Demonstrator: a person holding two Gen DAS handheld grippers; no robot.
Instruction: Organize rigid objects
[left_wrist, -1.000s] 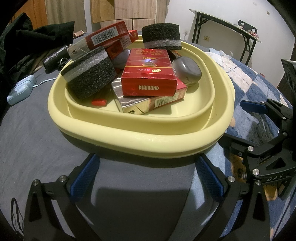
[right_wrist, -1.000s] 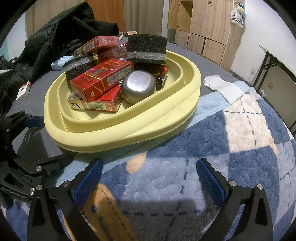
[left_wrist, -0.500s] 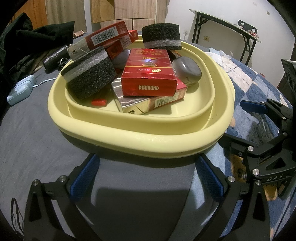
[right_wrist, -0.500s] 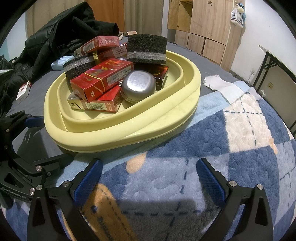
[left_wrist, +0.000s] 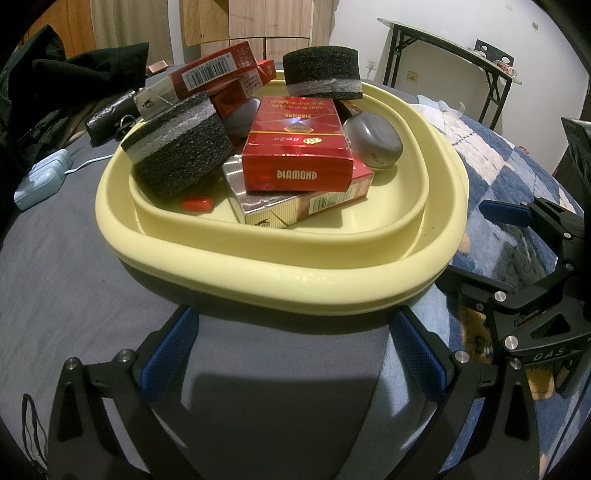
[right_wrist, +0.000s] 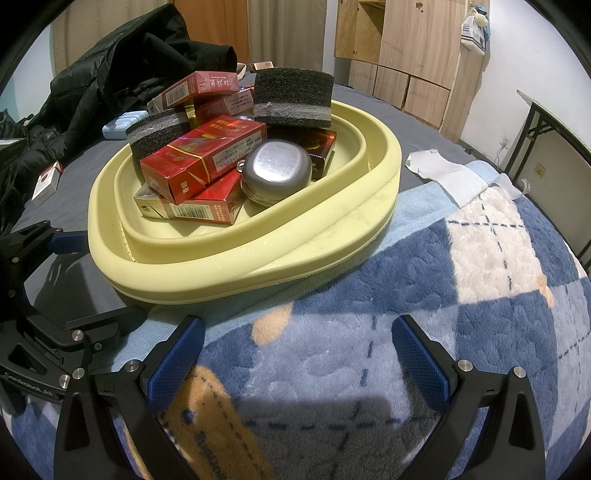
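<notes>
A pale yellow basin (left_wrist: 280, 280) (right_wrist: 332, 229) sits on the bed, piled with red cigarette packs (left_wrist: 295, 155) (right_wrist: 207, 155), two black foam pucks (left_wrist: 177, 155) (left_wrist: 321, 72) (right_wrist: 291, 98), a silver metal case (left_wrist: 373, 144) (right_wrist: 277, 173) and a small red lighter (left_wrist: 197, 203). My left gripper (left_wrist: 291, 350) stands open just short of the basin's near rim, nothing between its fingers. My right gripper (right_wrist: 295, 354) is open too, empty, over the blue blanket beside the basin. Each gripper shows at the edge of the other's view.
A black jacket (right_wrist: 122, 74) lies behind the basin. A light blue case (left_wrist: 40, 181) and a small white-red box (right_wrist: 46, 181) rest on the grey sheet. A white cloth (right_wrist: 447, 175) lies on the patterned blanket (right_wrist: 461, 295). A folding table (left_wrist: 450, 62) stands by the wall.
</notes>
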